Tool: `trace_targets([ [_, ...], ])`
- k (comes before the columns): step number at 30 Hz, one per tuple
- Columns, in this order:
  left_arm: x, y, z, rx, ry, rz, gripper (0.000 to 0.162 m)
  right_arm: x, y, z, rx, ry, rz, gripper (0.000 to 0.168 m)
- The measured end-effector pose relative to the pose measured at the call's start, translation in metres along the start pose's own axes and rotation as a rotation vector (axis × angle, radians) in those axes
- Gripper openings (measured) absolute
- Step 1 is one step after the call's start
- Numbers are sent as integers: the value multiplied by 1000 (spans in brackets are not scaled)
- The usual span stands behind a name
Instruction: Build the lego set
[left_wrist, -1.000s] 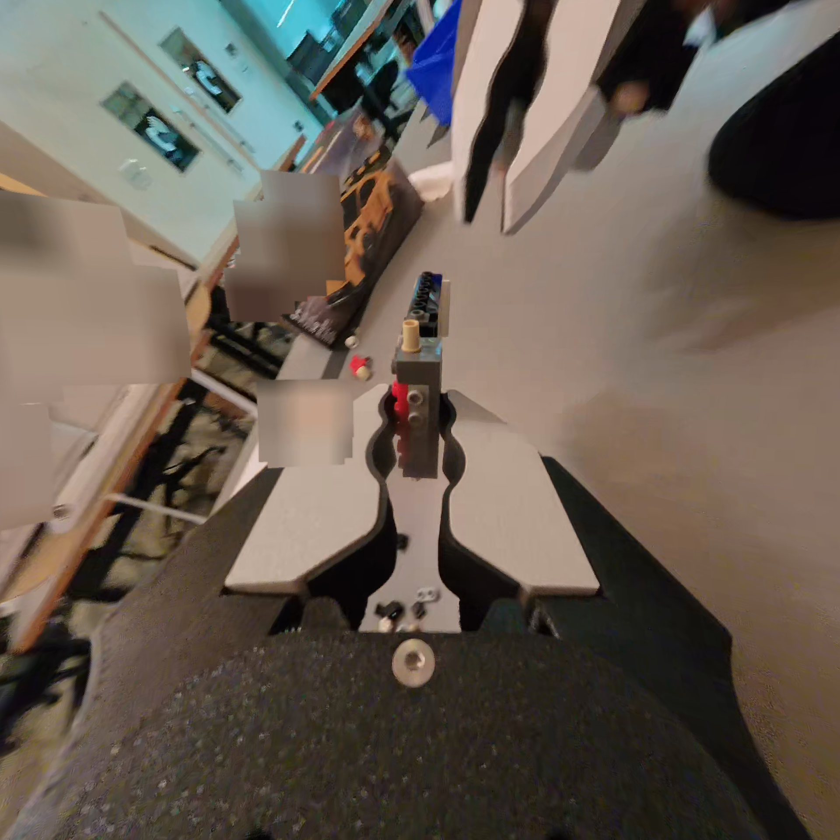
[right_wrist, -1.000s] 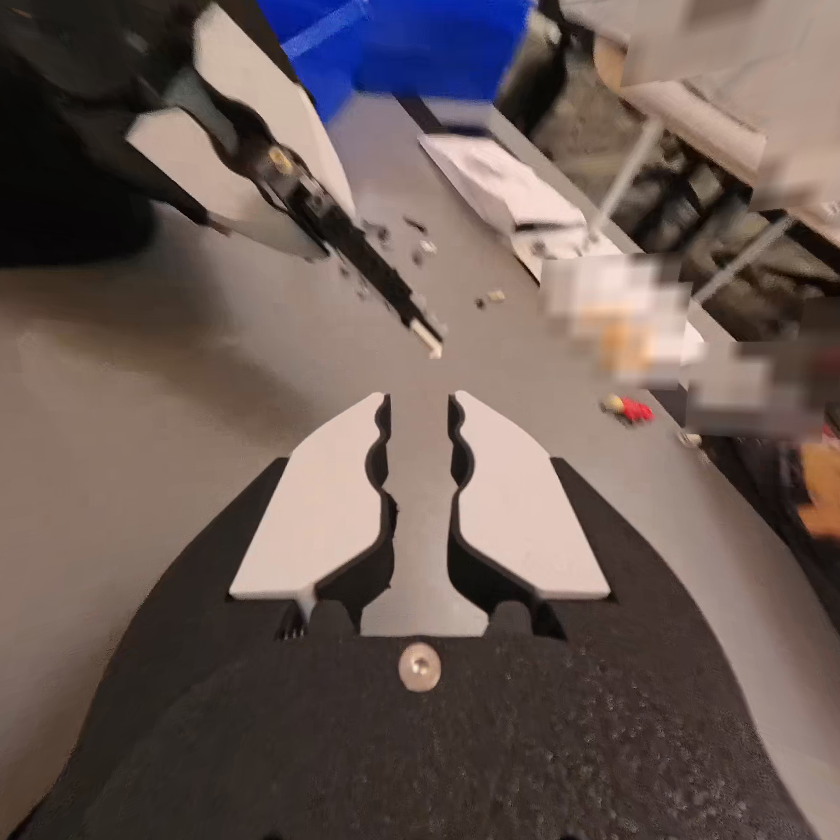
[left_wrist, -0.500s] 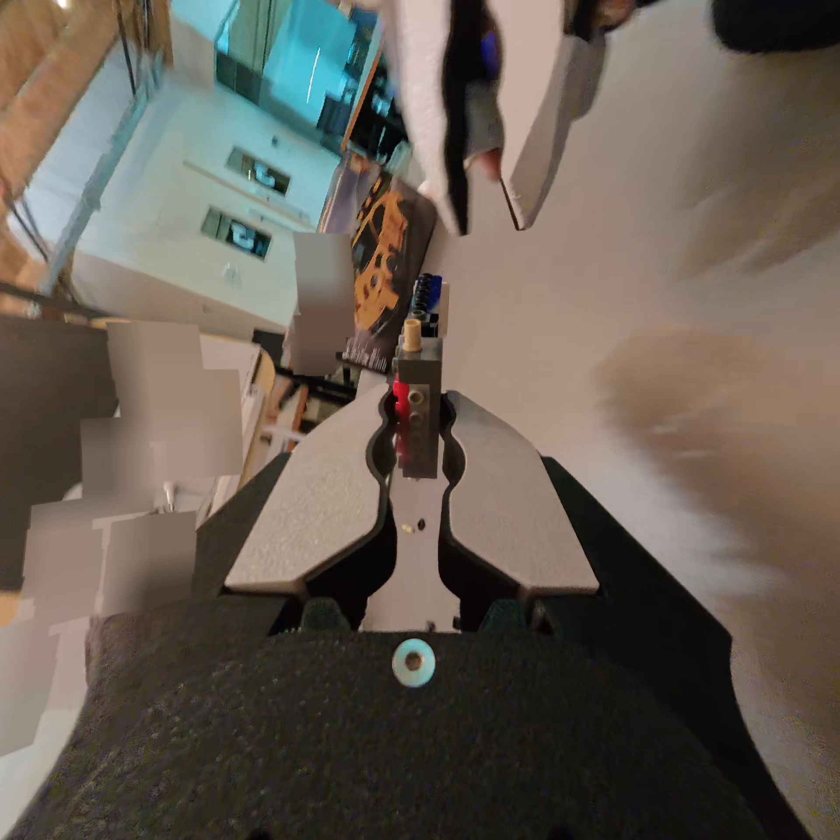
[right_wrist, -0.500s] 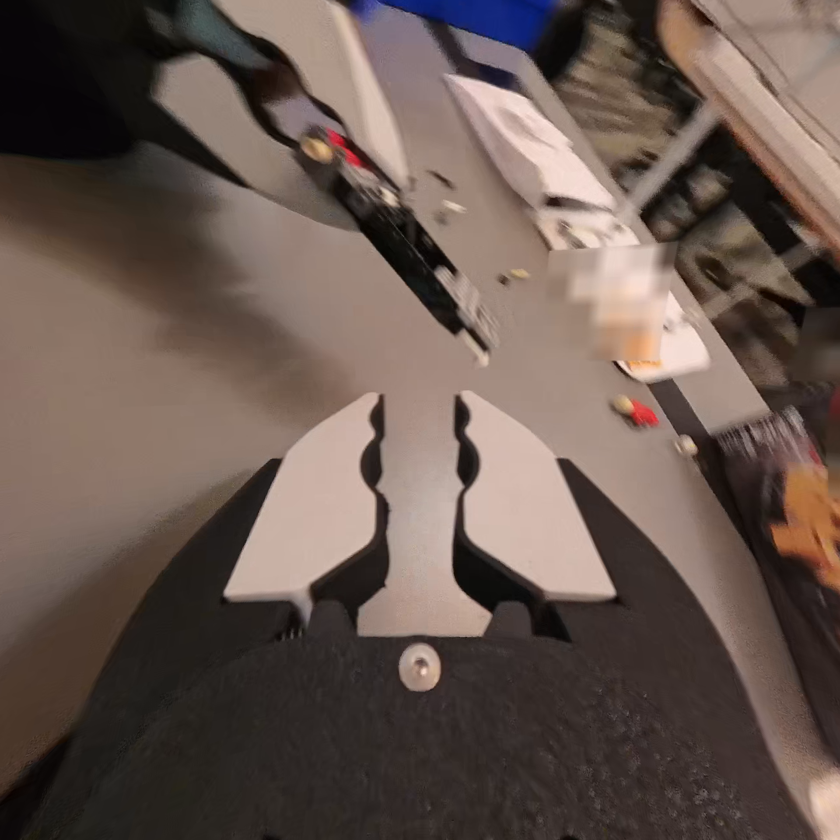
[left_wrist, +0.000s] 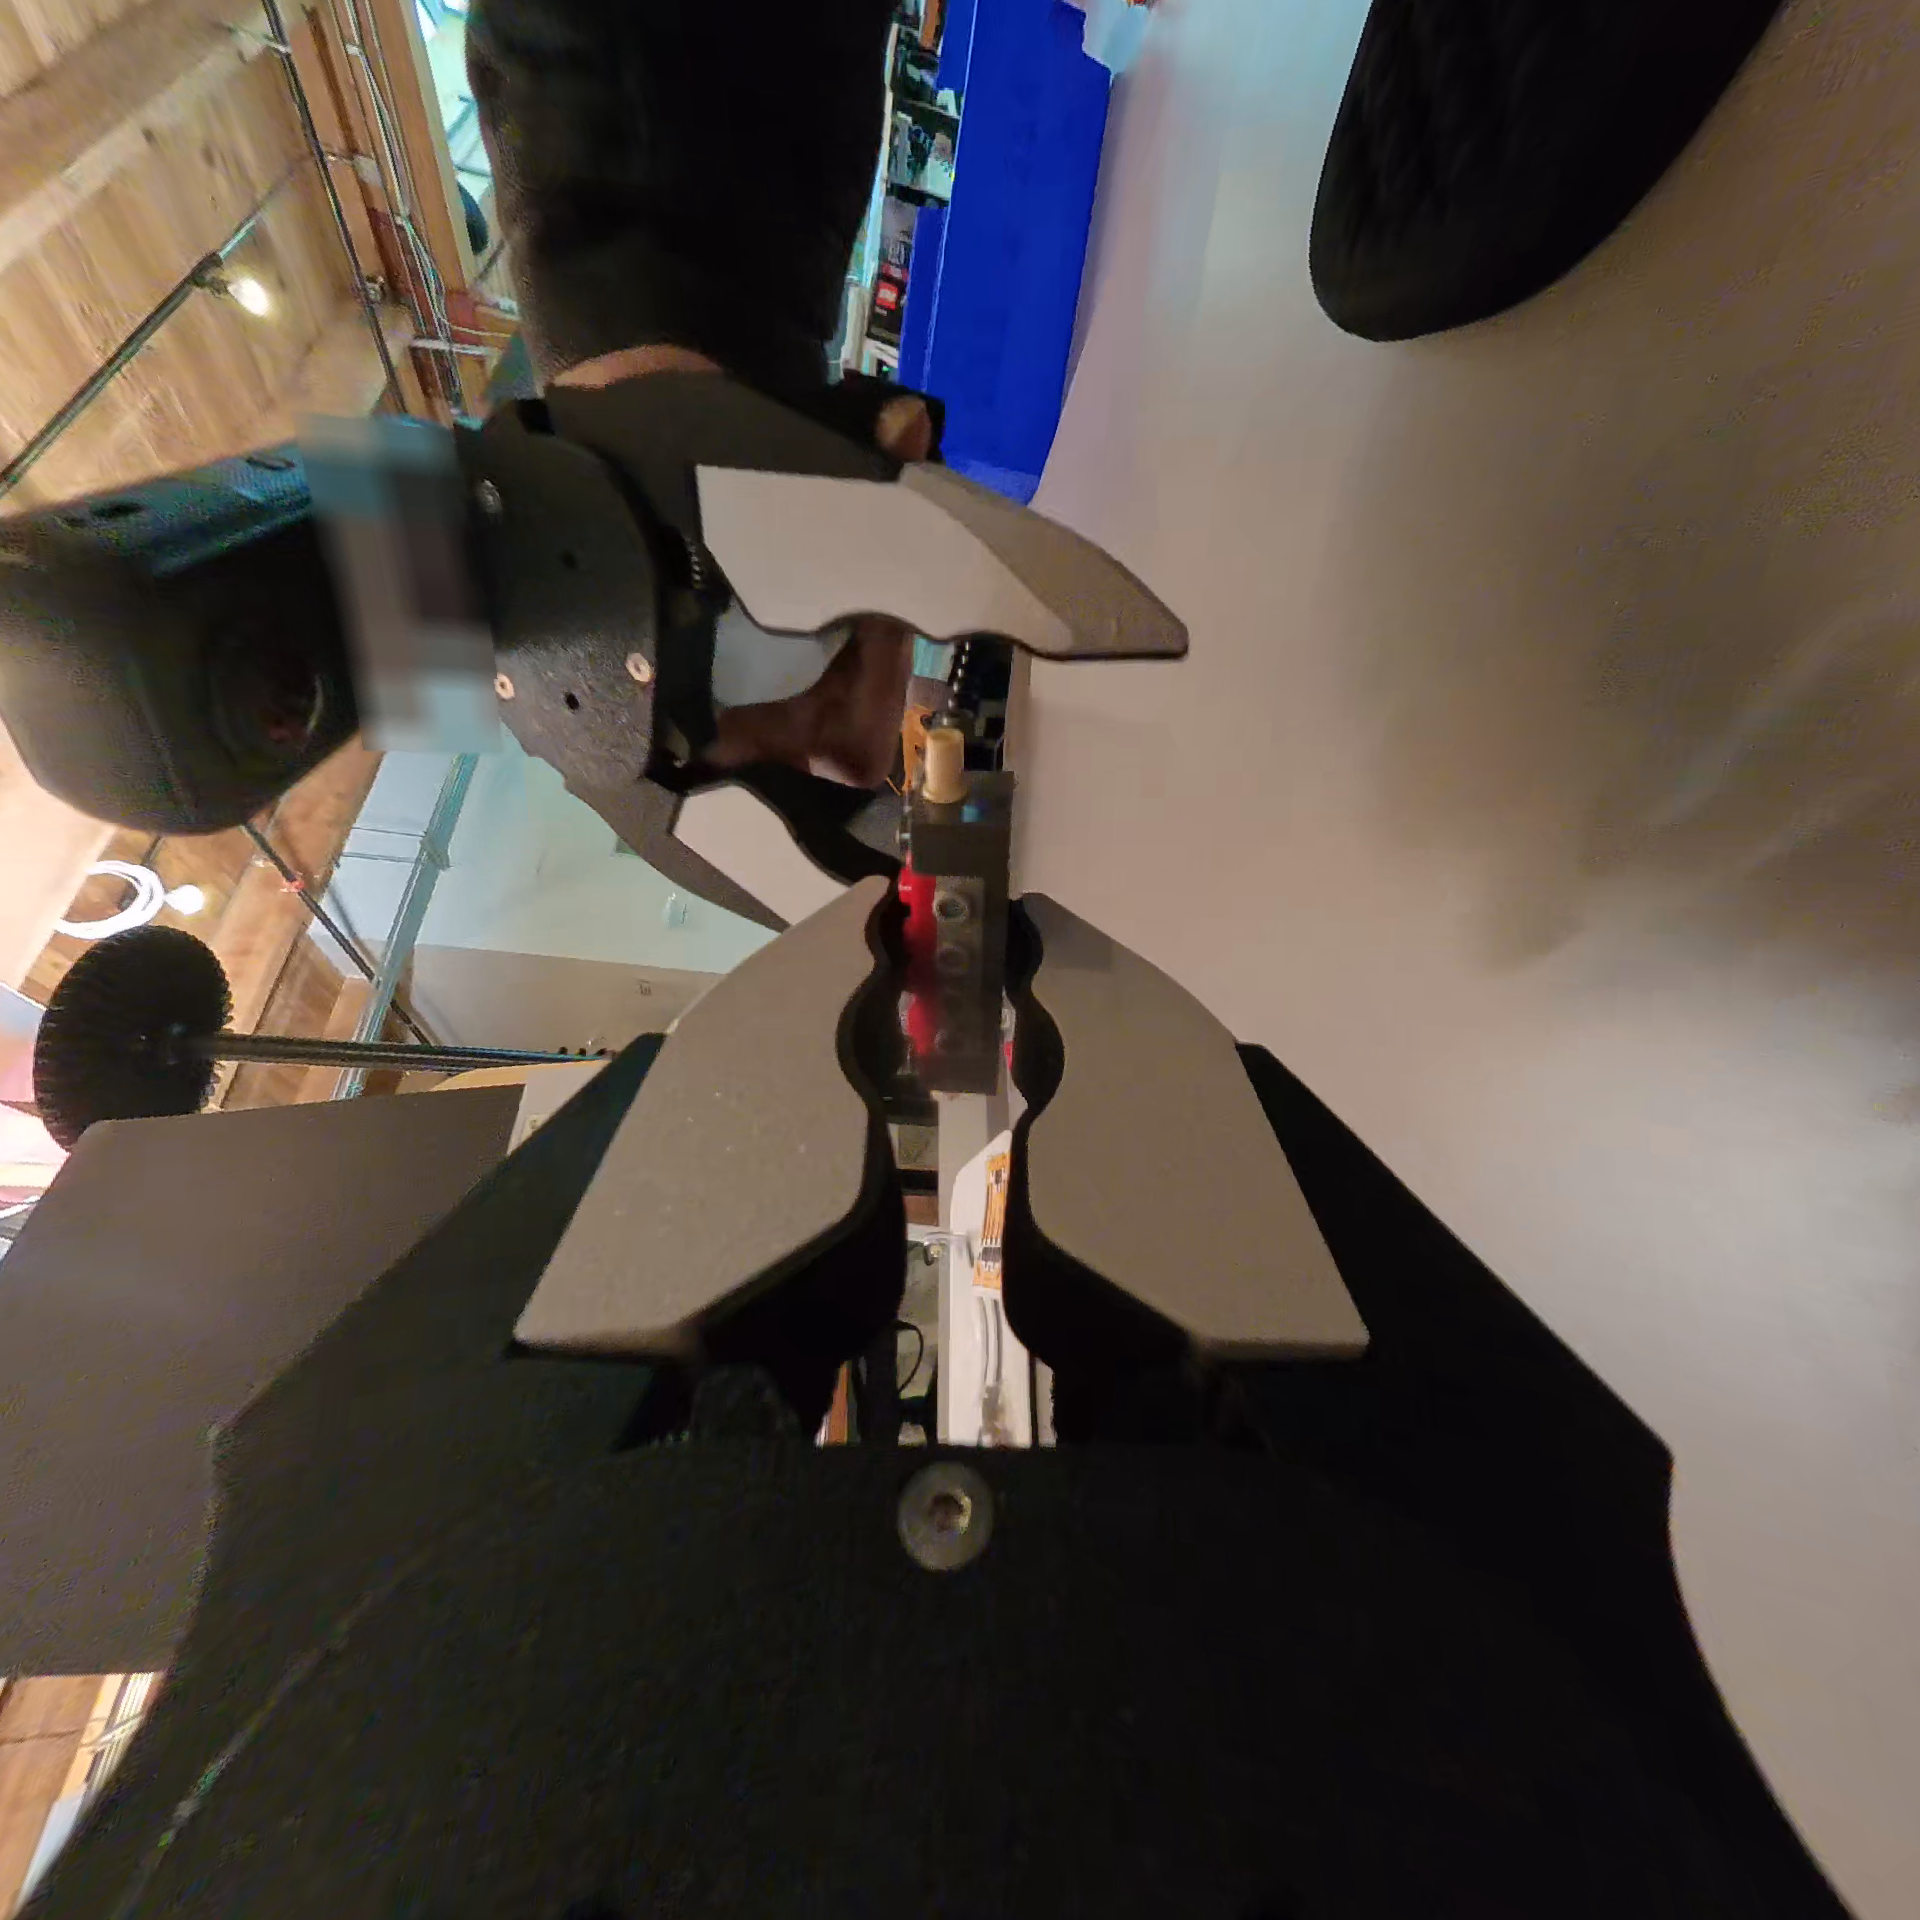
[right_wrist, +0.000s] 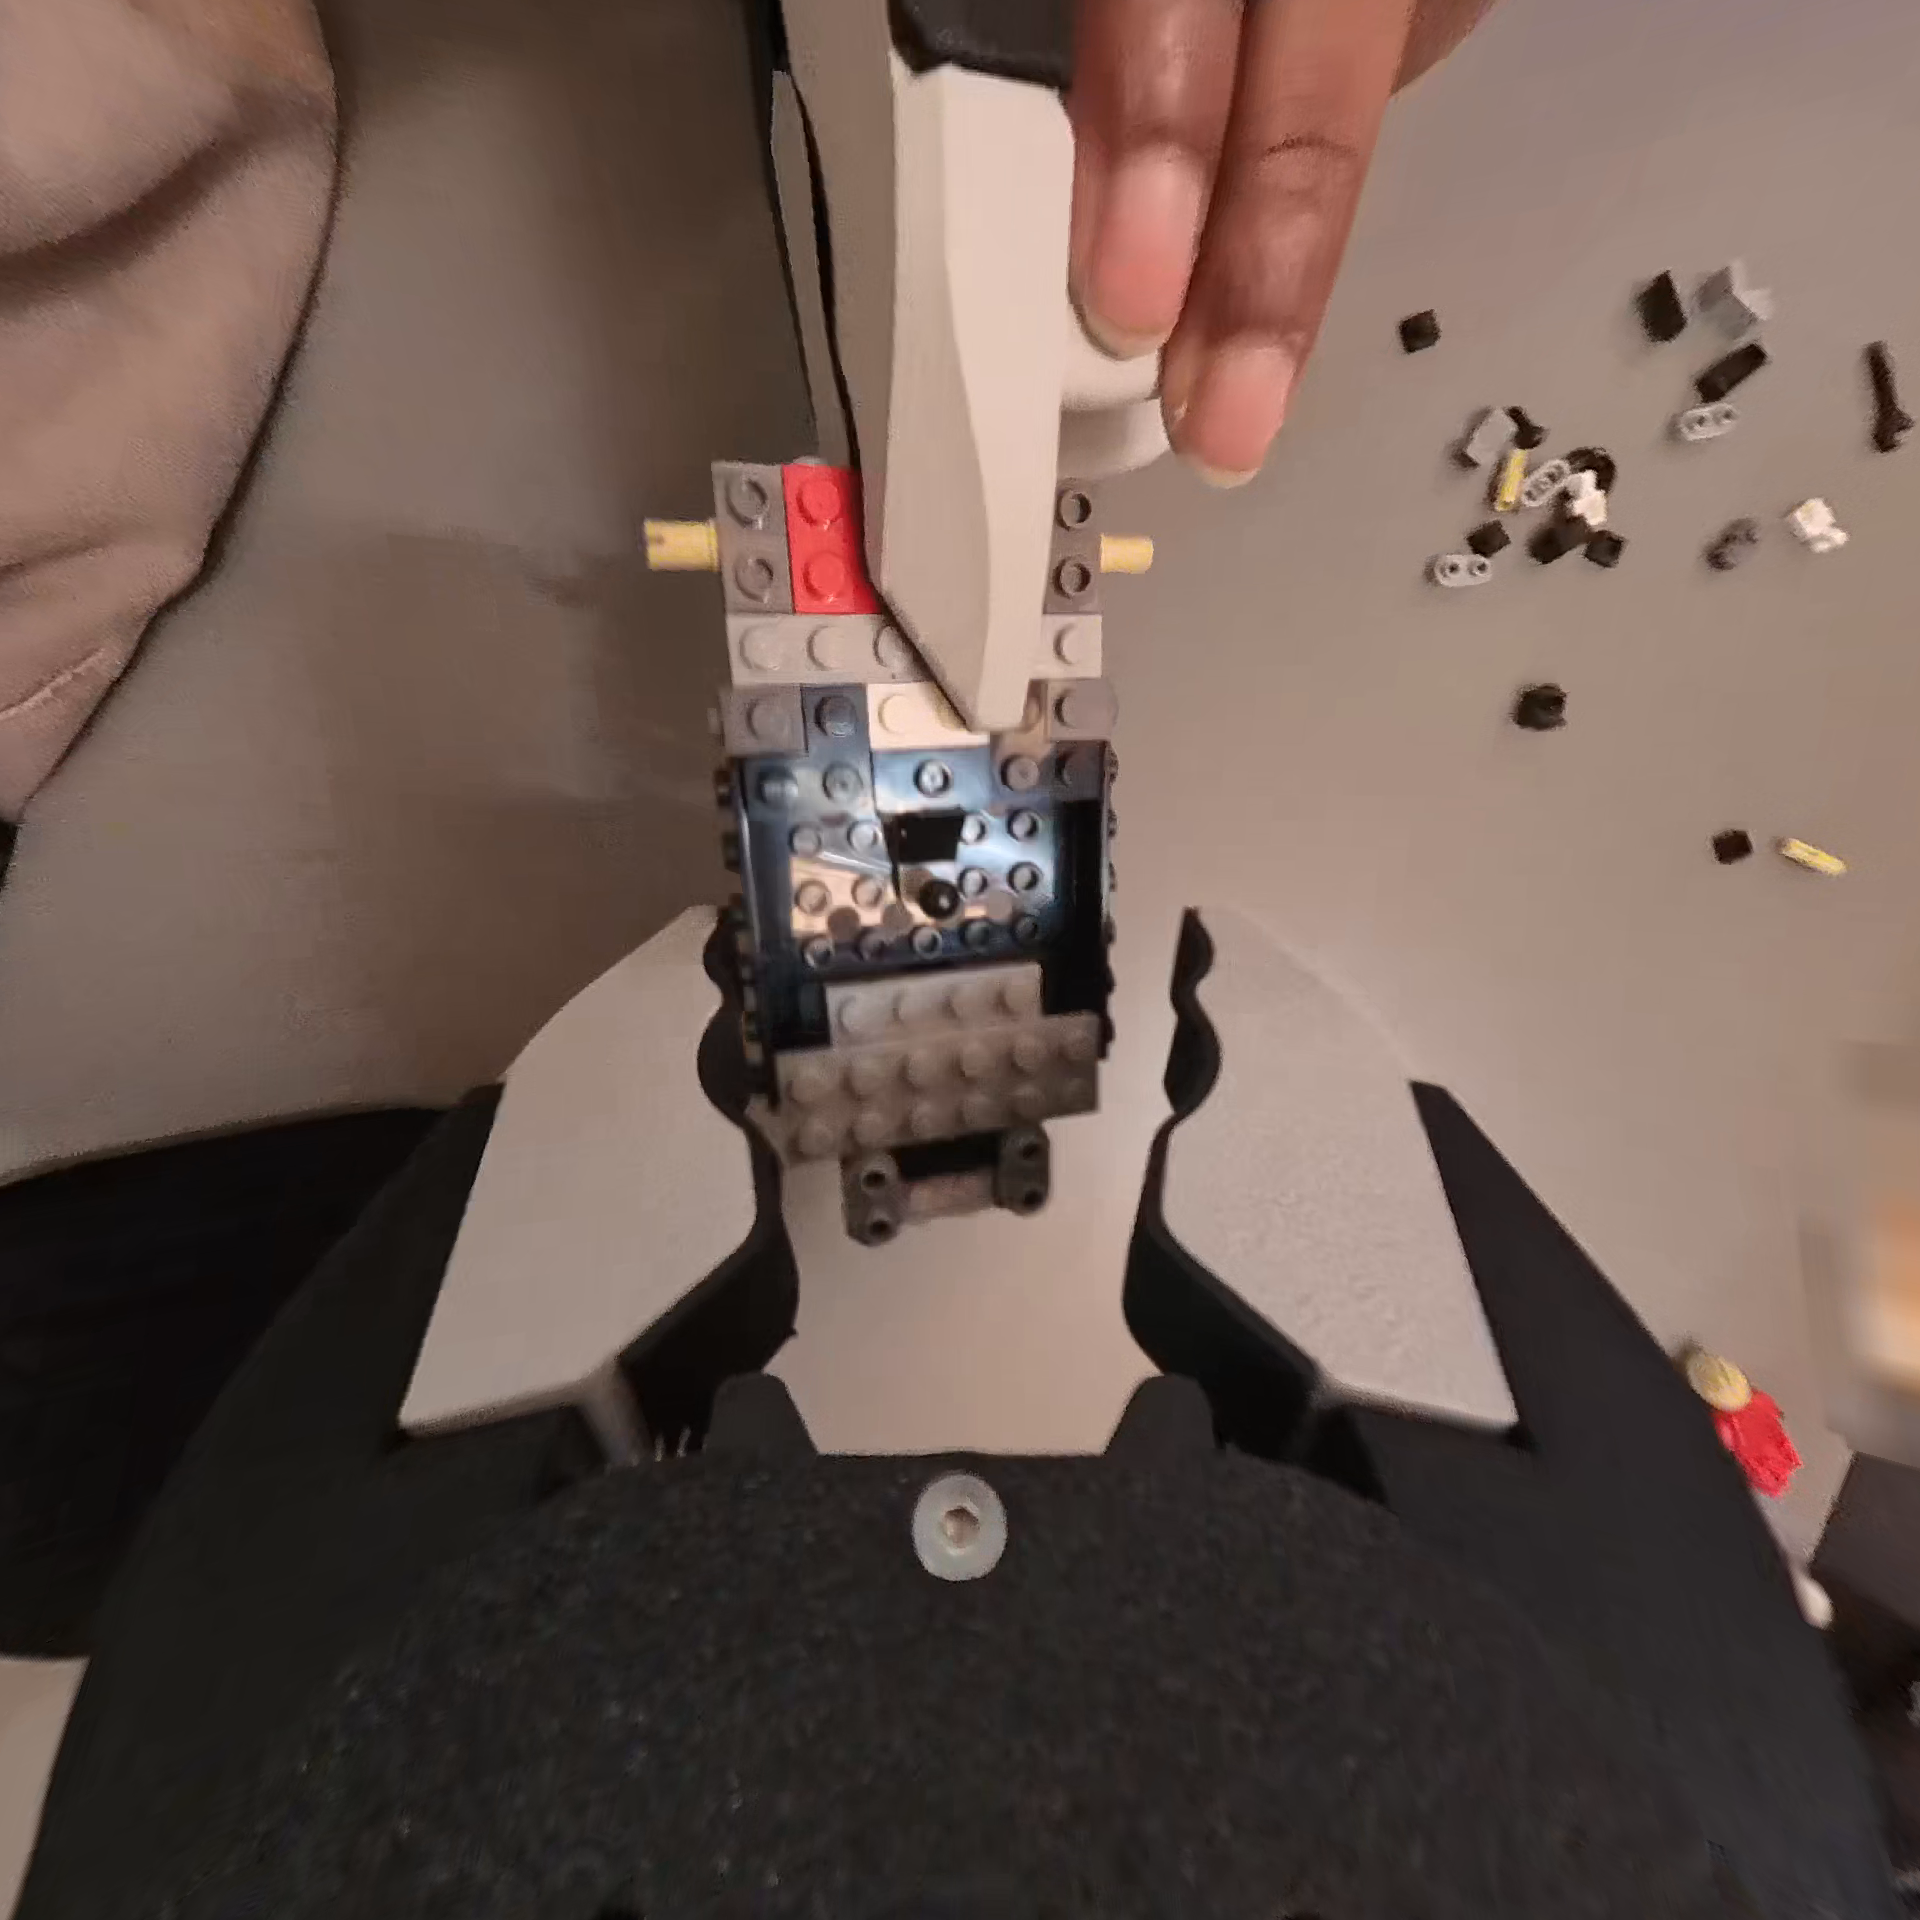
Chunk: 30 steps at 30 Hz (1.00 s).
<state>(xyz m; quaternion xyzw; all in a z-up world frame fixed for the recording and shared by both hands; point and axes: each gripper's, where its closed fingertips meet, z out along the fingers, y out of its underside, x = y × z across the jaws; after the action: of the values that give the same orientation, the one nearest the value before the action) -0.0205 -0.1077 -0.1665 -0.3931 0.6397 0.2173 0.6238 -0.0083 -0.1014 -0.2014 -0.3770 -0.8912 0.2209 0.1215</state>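
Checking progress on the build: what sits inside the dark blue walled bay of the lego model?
Inside the partly built grey and dark blue lego model, the bay shows a studded dark floor, one small black piece and glare. The left claw's pale finger covers its far edge.

The grey, red and dark-blue studded lego chassis (right_wrist: 914, 883) fills the gap between the right gripper (right_wrist: 951, 925) fingers. Scattered small black, grey and white loose bricks (right_wrist: 1558, 499) crowd the grey tabletop (right_wrist: 1558, 1039) far right; its left side lies bare.
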Motion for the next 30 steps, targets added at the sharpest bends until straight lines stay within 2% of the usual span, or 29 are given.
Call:
trace_targets([
  [1, 0, 2, -1, -10, 0, 7, 17, 1, -2, 3, 6, -6, -5, 71],
  [2, 1, 6, -1, -20, -2, 14, 17, 4, -2, 5, 6, 6, -13, 66],
  [7, 6, 20, -2, -39, -8, -36, 16, 15, -1, 8, 15, 37, 23, 65],
  [10, 8, 31, -5, -60, 12, -105, 26, 21, 7, 8, 2, 68, 50, 65],
  [15, 10, 44, -11, -56, 79, -408, 36, 26, 29, 12, -26, 105, 110, 65],
  [19, 17, 41, -10, -31, 167, -618, 52, 27, 39, 17, -42, 126, 134, 66],
  [22, 24, 32, -9, -22, 201, -543, 54, 23, 34, 20, -8, 85, 163, 66],
  [25, 36, 27, -7, -42, 199, -370, 47, 17, 29, 22, 42, 15, 212, 65],
  [28, 32, 24, -7, -55, 136, -255, 21, 10, 26, 22, 72, -63, 262, 65],
  [29, 30, 23, -8, -59, 116, -228, 2, 10, 27, 22, 74, -69, 270, 65],
  [30, 26, 19, -9, -40, 90, -216, 0, 9, 25, 21, 100, -83, 289, 65],
])
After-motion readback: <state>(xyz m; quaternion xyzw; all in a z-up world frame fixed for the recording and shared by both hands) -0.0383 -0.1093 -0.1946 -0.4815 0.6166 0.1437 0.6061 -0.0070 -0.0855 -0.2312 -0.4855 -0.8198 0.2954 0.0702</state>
